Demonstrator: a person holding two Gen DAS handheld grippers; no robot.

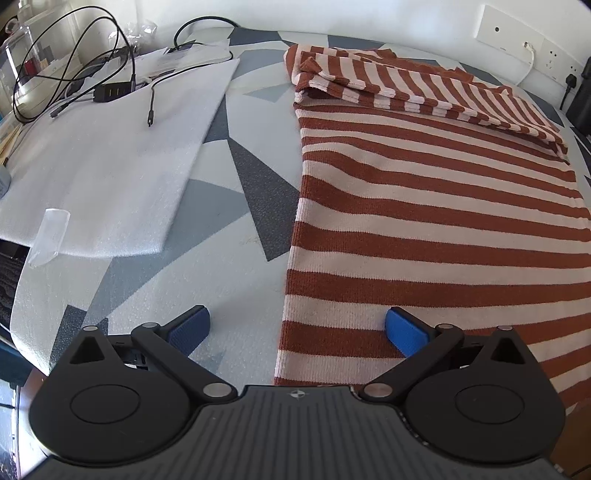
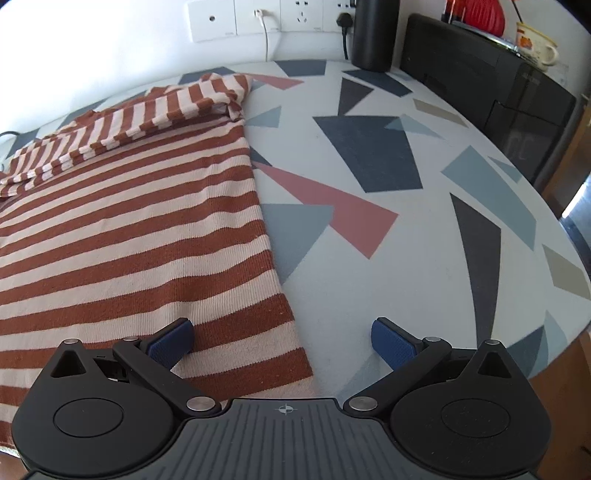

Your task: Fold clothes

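A rust and pale pink striped sweater [image 1: 424,206] lies flat on the patterned table, with its sleeves folded across the far end [image 1: 369,81]. It also shows in the right wrist view [image 2: 129,229]. My left gripper [image 1: 297,330] is open and straddles the sweater's left edge near the near corner. My right gripper [image 2: 282,341] is open and straddles the sweater's right edge near the near right corner. Neither gripper holds anything.
A white foam sheet [image 1: 110,166] with black cables [image 1: 74,74] lies left of the sweater. A wall socket strip [image 2: 273,18], a black cylinder [image 2: 373,33] and a black box [image 2: 487,88] stand at the back right. The table's rounded edge [image 2: 554,350] is at right.
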